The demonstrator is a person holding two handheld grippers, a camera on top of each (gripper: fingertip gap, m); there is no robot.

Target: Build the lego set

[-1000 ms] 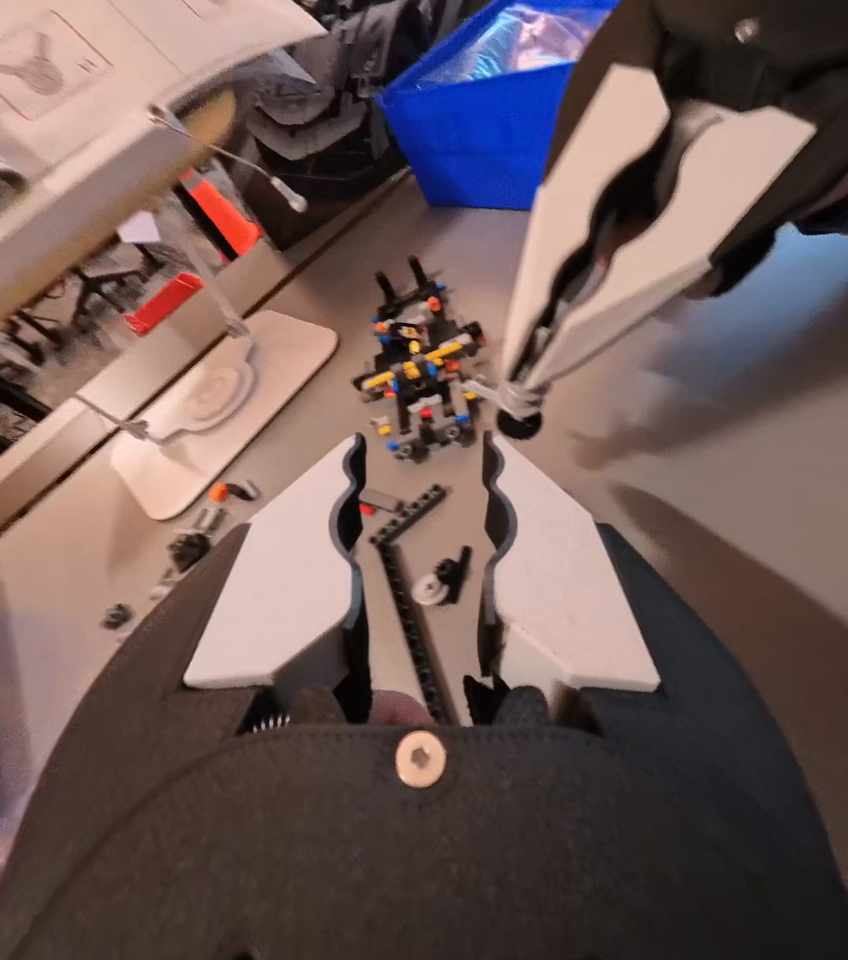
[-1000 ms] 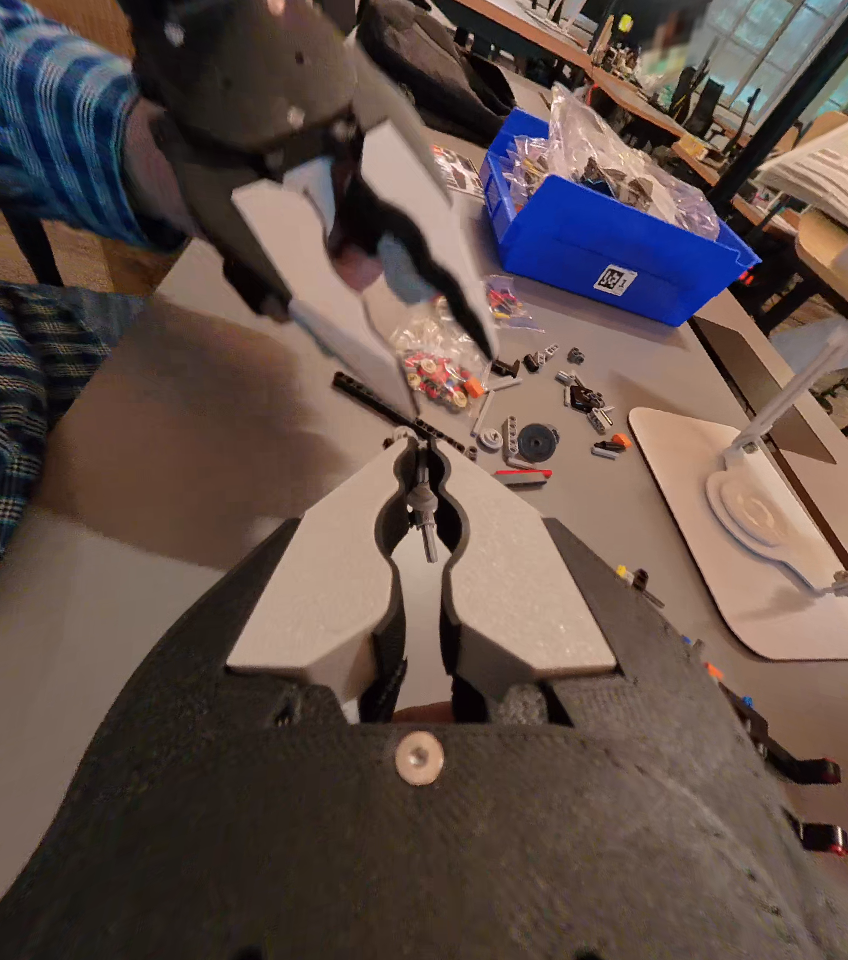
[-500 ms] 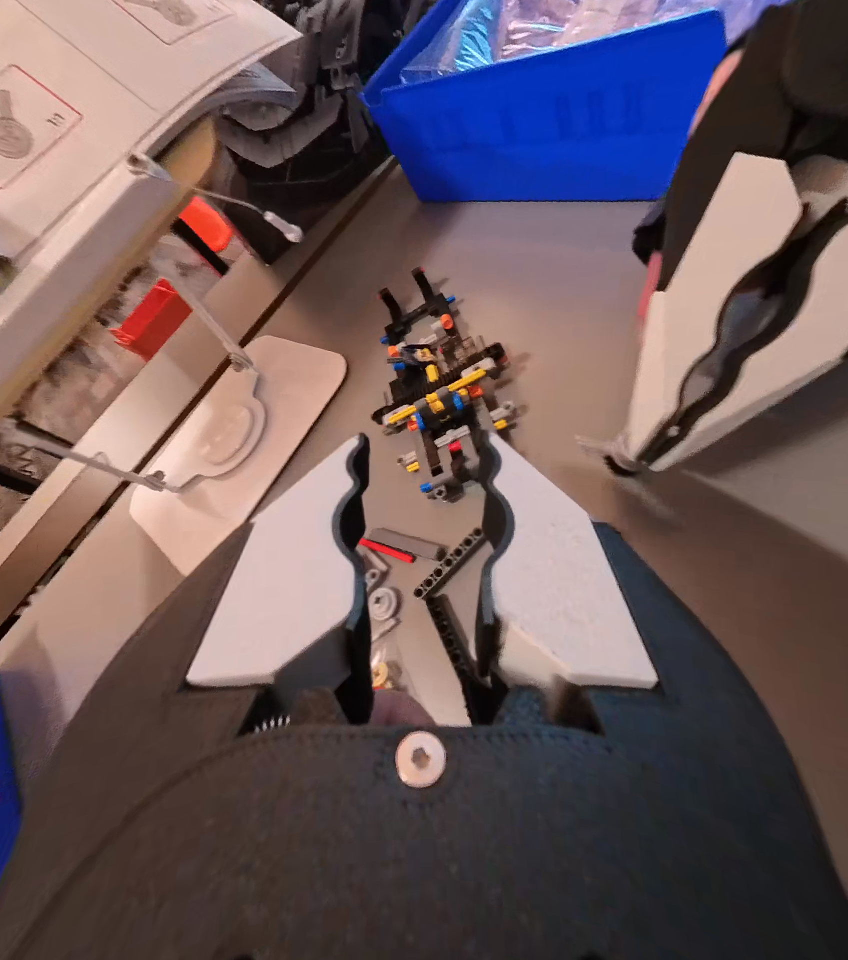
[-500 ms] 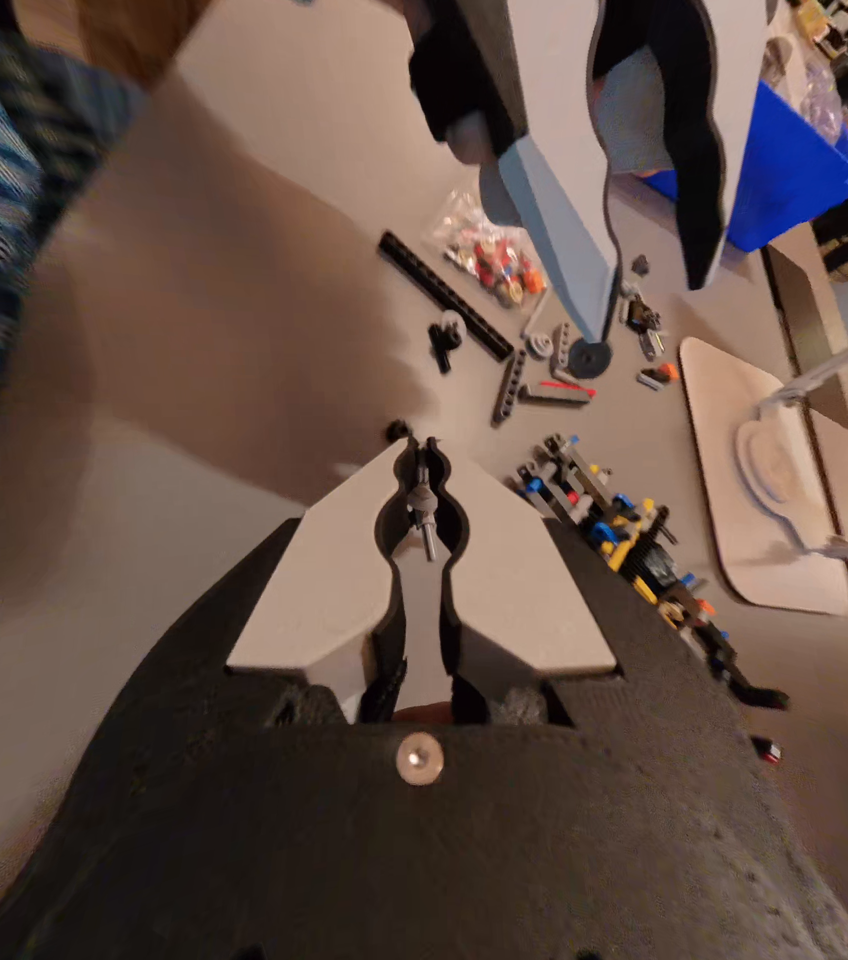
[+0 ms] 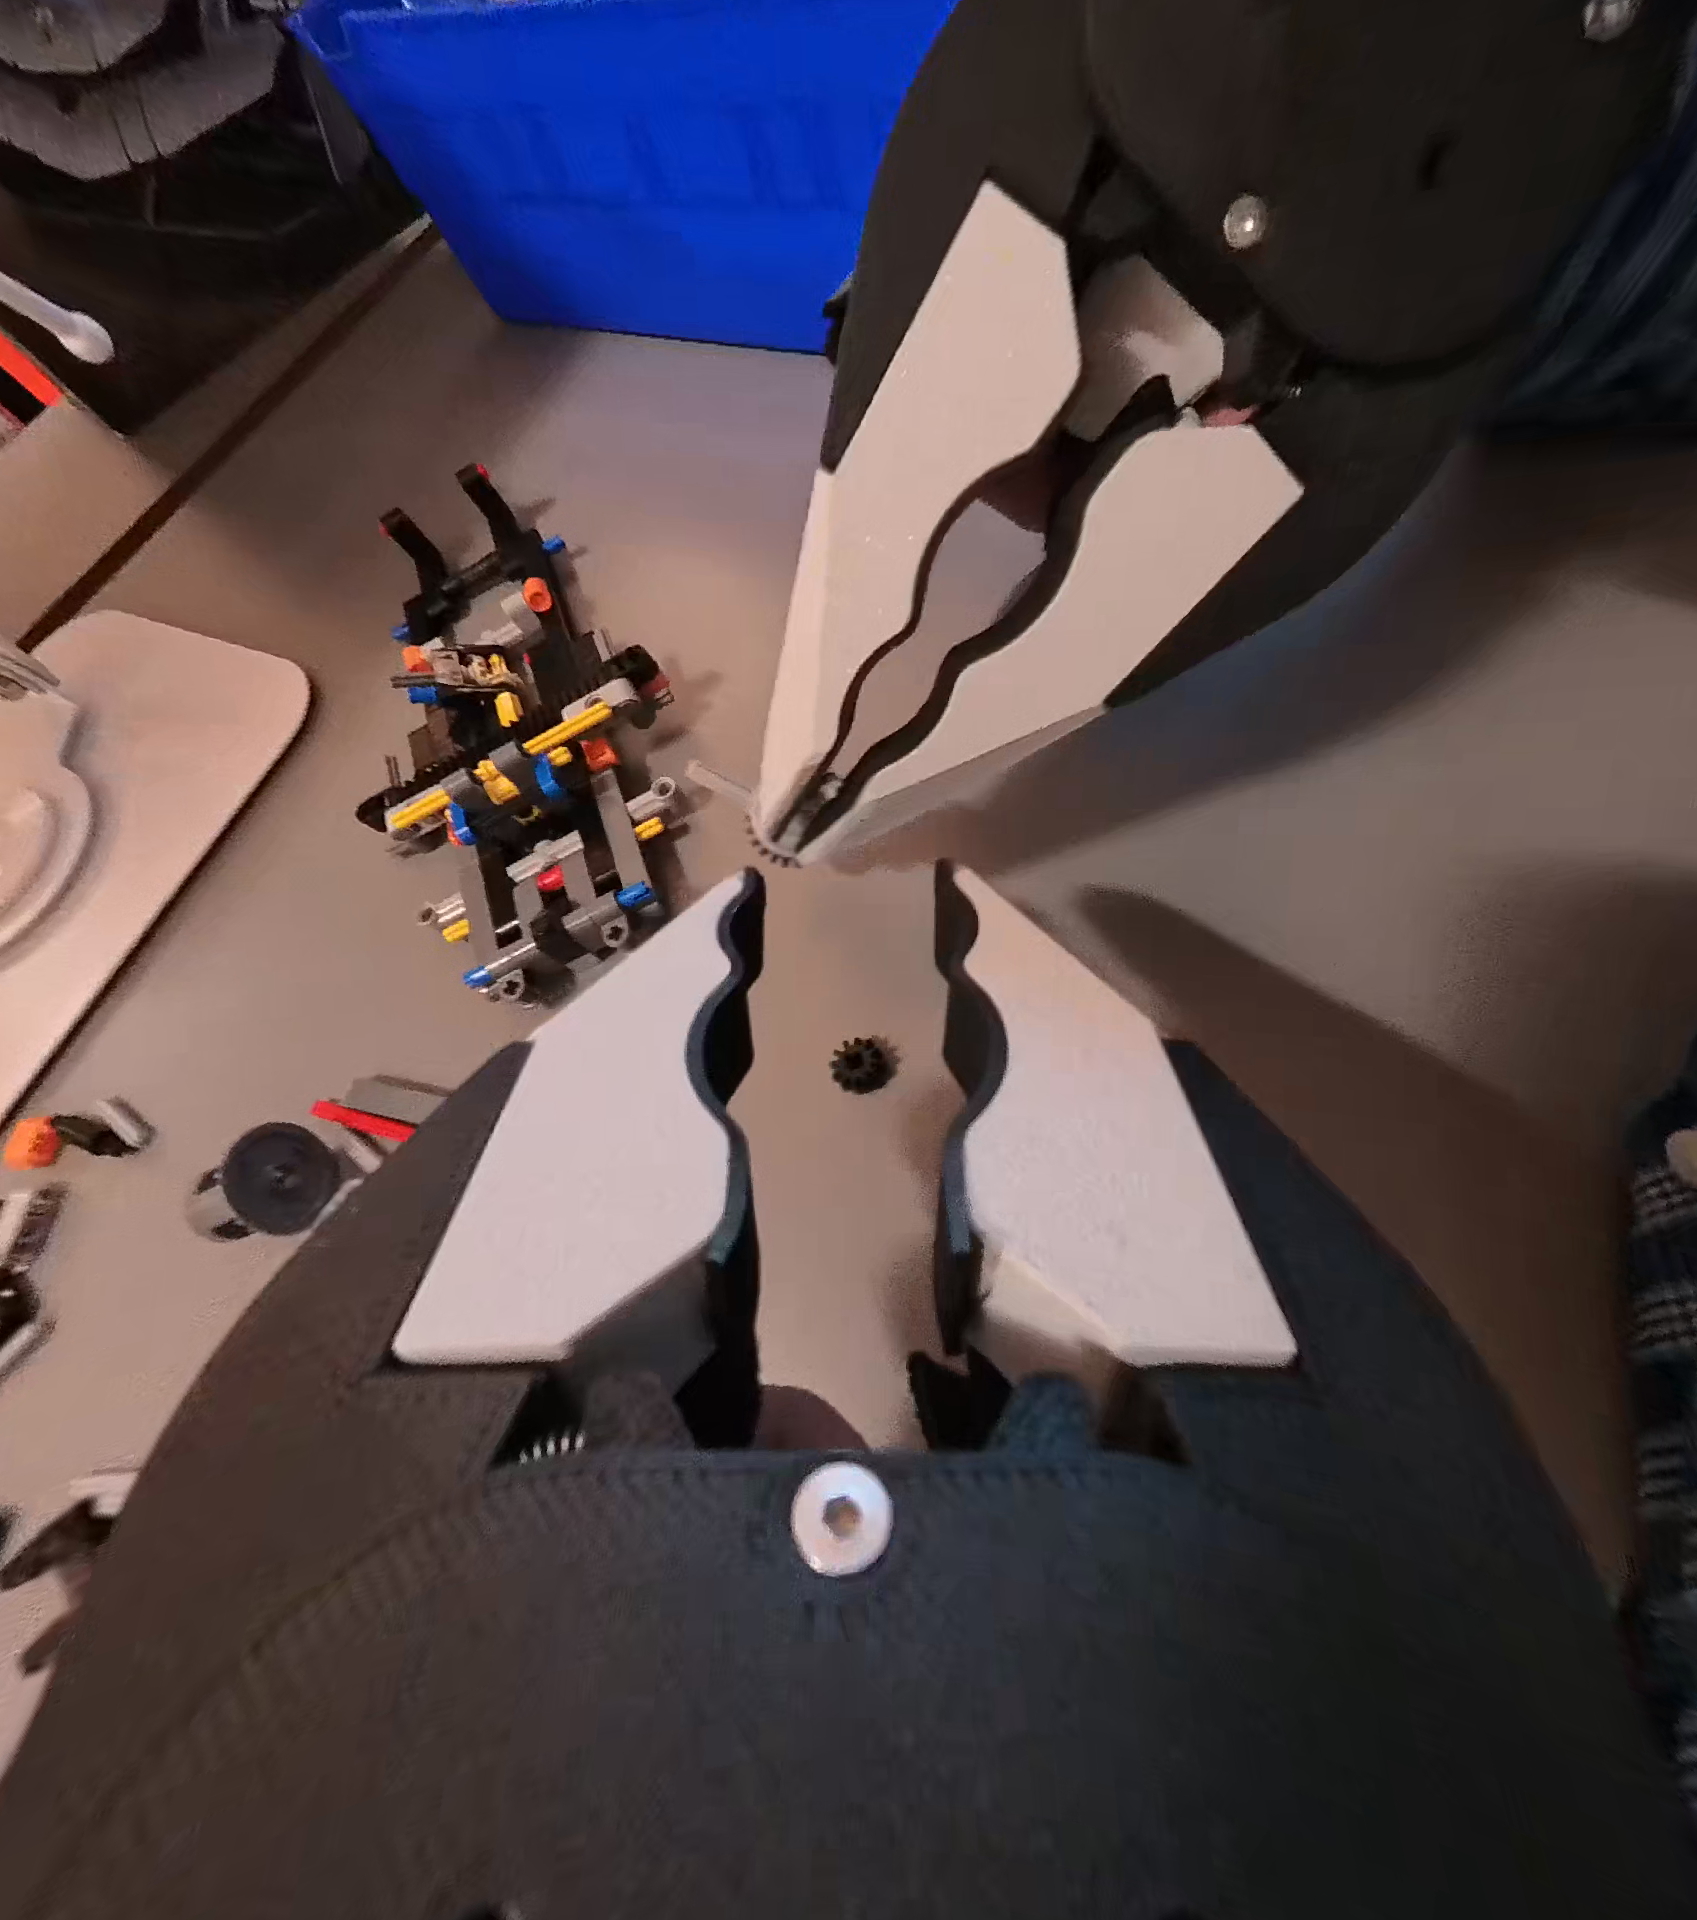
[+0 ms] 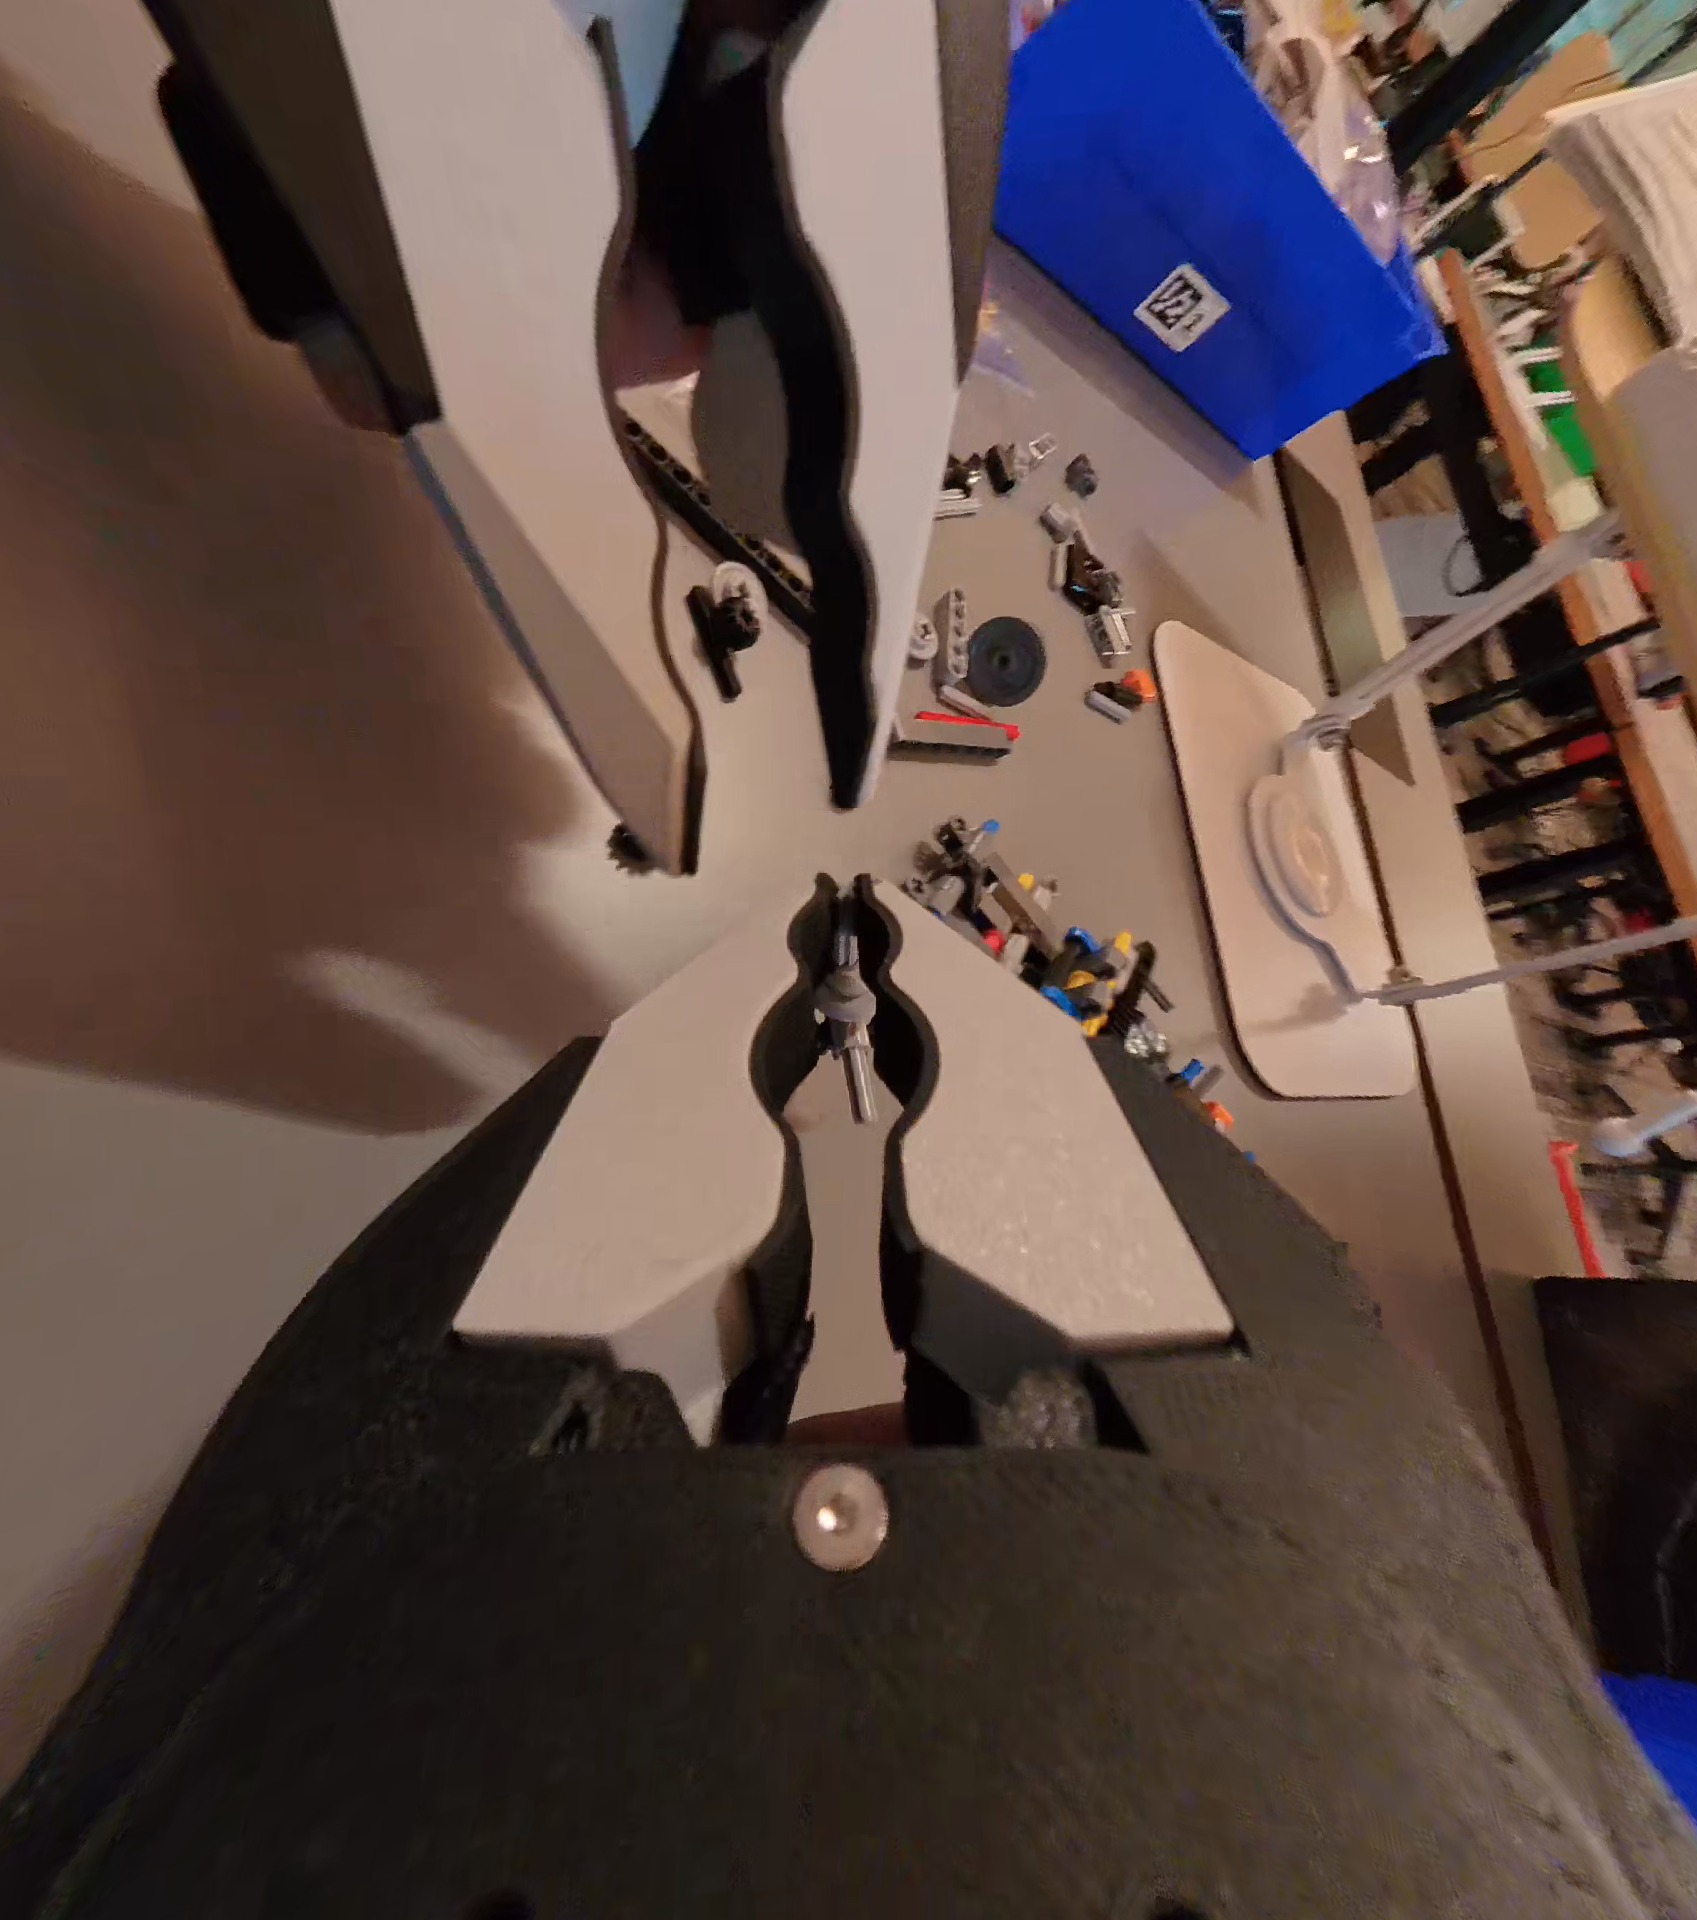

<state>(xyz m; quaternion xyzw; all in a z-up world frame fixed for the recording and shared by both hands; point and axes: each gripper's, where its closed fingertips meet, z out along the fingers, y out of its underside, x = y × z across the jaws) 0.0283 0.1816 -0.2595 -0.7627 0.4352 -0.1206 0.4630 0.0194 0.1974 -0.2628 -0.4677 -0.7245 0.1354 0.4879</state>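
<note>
Swung over since half a second back: left wrist view now looks down on a small black gear (image 5: 863, 1065), lying on the grey table (image 5: 1343, 1039) between the spread fingers of the left gripper (image 5: 849, 894), wide apart, holding nothing. At 12 o'clock from that gear, right gripper (image 5: 802, 821) hangs tips-down, pinched on a grey axle piece (image 5: 719, 781) carrying a toothed wheel. Half-built lego model (image 5: 532, 769) at 10 o'clock, loose parts at 8.

Right wrist view: own jaws nearly closed on the axle piece (image 6: 849, 1013); left gripper (image 6: 761, 810) at 12 o'clock, model (image 6: 1041, 935) at 2 o'clock. Dark speck by the left fingertip possibly the gear. Looks set for picking up the gear to mate with the axle.
</note>
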